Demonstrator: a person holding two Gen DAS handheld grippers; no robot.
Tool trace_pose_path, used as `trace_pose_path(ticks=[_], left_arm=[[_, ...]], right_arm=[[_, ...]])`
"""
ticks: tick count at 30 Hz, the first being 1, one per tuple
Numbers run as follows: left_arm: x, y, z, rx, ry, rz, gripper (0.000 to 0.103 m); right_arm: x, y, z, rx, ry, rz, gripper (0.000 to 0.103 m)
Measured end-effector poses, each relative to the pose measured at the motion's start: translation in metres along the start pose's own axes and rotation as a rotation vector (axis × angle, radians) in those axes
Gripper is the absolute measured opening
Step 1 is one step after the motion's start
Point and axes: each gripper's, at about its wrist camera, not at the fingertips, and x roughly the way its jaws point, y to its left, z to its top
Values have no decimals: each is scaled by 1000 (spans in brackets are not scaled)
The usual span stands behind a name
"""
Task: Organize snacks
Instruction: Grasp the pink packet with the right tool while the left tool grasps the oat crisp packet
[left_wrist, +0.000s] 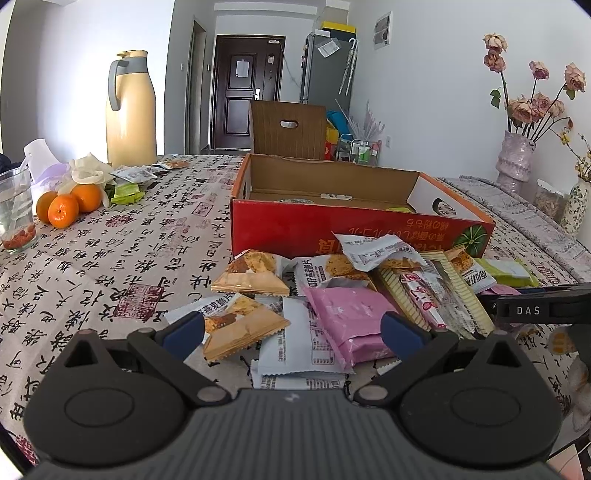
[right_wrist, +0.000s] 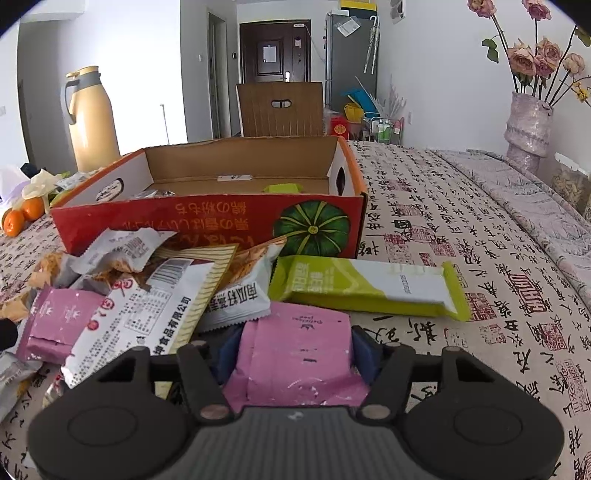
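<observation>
A pile of snack packets lies in front of an open red cardboard box (left_wrist: 295, 225), which also shows in the right wrist view (right_wrist: 207, 221). My left gripper (left_wrist: 291, 328) is open above the pile, its fingers straddling an orange cracker packet (left_wrist: 240, 325), a white packet (left_wrist: 291, 347) and a pink packet (left_wrist: 351, 317). My right gripper (right_wrist: 291, 350) is shut on another pink packet (right_wrist: 299, 347) at the pile's near edge. A green bar packet (right_wrist: 369, 288) lies just beyond it. The right gripper's body shows at the right of the left wrist view (left_wrist: 535, 308).
A yellow thermos (left_wrist: 129, 110), oranges (left_wrist: 66, 206), a glass (left_wrist: 14, 210) and loose packets stand at the back left. A vase with dried roses (left_wrist: 517, 155) stands at the back right. A chair (left_wrist: 288, 129) sits behind the table.
</observation>
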Motion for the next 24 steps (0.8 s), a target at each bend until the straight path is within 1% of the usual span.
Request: trace_pose_path(ticks=[7, 16, 21, 24], left_arm=[[1, 3, 1, 2, 2, 8, 103], [4, 20, 10, 9, 4, 61, 103], [11, 36, 17, -23, 21, 100, 103], [18, 44, 22, -50, 46, 115, 103]], right_arm=[[-7, -4, -5, 24, -20, -5, 61], [-27, -14, -10, 63, -84, -26, 61], [-35, -20, -13, 88, -103, -36, 61], [-38, -22, -15, 95, -111, -40, 61]])
